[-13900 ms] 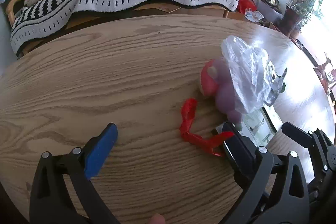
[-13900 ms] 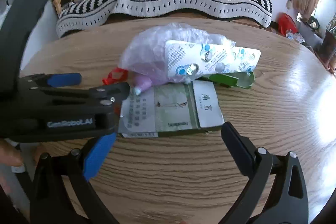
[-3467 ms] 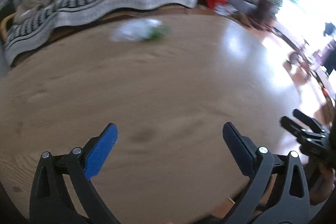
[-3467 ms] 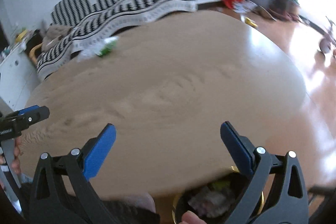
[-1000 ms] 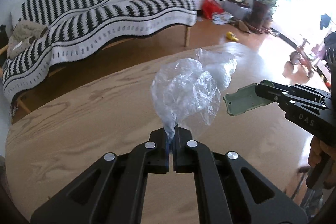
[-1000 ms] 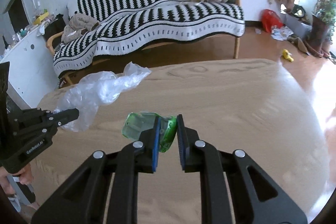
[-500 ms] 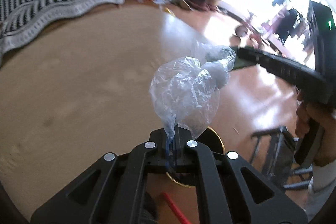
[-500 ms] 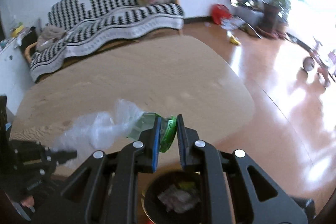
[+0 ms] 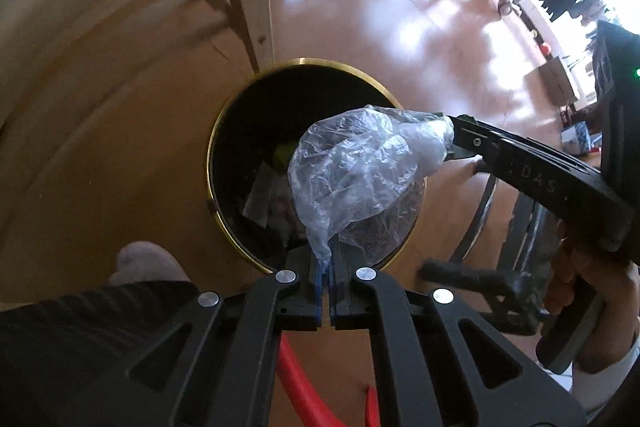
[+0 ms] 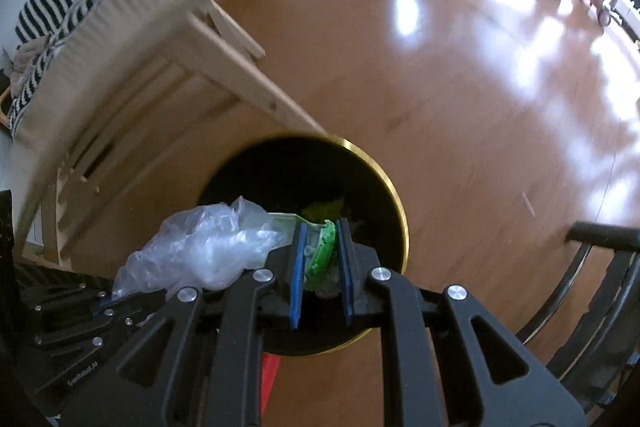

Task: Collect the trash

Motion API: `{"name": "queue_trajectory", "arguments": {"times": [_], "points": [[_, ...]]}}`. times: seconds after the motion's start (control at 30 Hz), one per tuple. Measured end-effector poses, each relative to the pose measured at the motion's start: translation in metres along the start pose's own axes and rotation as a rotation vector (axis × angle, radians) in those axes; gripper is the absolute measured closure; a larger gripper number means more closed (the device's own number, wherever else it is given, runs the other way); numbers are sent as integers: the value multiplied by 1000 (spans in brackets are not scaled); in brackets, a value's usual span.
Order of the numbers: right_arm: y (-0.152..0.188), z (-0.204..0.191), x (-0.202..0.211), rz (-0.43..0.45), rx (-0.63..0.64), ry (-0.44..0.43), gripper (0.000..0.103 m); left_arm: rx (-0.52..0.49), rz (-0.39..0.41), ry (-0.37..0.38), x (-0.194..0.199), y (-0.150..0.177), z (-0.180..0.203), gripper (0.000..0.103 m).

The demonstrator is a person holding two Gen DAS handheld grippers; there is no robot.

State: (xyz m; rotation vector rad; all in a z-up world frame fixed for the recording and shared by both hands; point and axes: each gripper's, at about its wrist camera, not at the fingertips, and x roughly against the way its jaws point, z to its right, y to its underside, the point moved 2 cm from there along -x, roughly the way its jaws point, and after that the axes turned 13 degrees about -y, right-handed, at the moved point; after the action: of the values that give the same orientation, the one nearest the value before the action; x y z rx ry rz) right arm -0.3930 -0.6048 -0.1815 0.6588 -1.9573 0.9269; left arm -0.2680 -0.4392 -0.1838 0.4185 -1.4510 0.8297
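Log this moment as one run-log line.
left gripper: shut on clear crumpled plastic bag | right gripper: shut on green plastic piece | both over gold-rimmed black bin

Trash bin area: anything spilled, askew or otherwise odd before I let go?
Nothing stands out. The black bin stands upright, with trash inside. The left tool grips the clear plastic bag and the right tool grips the green wrapper, both above the opening.

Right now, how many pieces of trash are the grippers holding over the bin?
2. A clear plastic bag pinched in the left gripper, and a green plastic piece in the right gripper, both above the trash bin.
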Motion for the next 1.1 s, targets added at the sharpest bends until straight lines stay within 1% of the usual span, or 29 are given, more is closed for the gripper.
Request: {"name": "queue_trajectory", "arguments": {"times": [0.13, 0.2, 0.27, 0.5, 0.53, 0.57, 0.6, 0.63, 0.67, 0.73, 0.8, 0.87, 0.9, 0.93, 0.97, 1.0, 1.03, 1.1], "points": [[2, 7, -22, -45, -16, -1, 87, 7, -31, -12, -19, -1, -7, 102], [2, 12, -27, -55, -19, 3, 87, 10, -46, -12, -28, 0, -2, 102], [-12, 2, -33, -61, -21, 8, 87, 13, -66, -8, -36, 0, 0, 102], [-17, 6, -41, -79, -35, 33, 87, 19, -82, 12, -41, -3, 3, 101], [-19, 8, -41, -77, -41, 41, 75, 27, -90, -1, -42, -3, 4, 93], [-19, 10, -40, -78, -53, 46, 58, 31, -99, -3, -44, -3, 4, 56], [-20, 12, -36, -66, -63, 58, 17, 49, -100, 18, -43, -3, 4, 25], [-22, 13, -31, -42, -64, 67, 8, 66, -76, 30, -40, -3, 3, 7], [-23, 15, -26, -26, -64, 73, 8, 68, -55, 35, -36, -4, 1, 6], [-28, 17, -11, 13, -74, 78, 7, 49, -53, 50, -30, -7, 2, 6], [-34, 17, 8, 81, -80, 98, 7, 18, -30, 28, -17, -10, 5, 6], [-39, 12, 28, 156, -79, 117, 7, -8, 85, -27, 11, -15, 4, 6], [-42, 8, 38, 199, -75, 119, 7, -11, 126, -41, 23, -17, 2, 6], [-46, 0, 50, 256, -64, 107, 7, -10, 184, -57, 43, -21, -2, 6], [-51, -12, 60, 312, -43, 90, 7, -4, 220, -72, 57, -24, -7, 6], [-54, -19, 65, 339, -25, 81, 7, 9, 277, -99, 79, -30, -18, 6], [-59, -35, 70, 373, 14, 61, 7, 18, 311, -117, 93, -34, -26, 6], [-69, -70, 72, 399, 89, 22, 7, 43, 385, -181, 126, -45, -50, 6]]}}
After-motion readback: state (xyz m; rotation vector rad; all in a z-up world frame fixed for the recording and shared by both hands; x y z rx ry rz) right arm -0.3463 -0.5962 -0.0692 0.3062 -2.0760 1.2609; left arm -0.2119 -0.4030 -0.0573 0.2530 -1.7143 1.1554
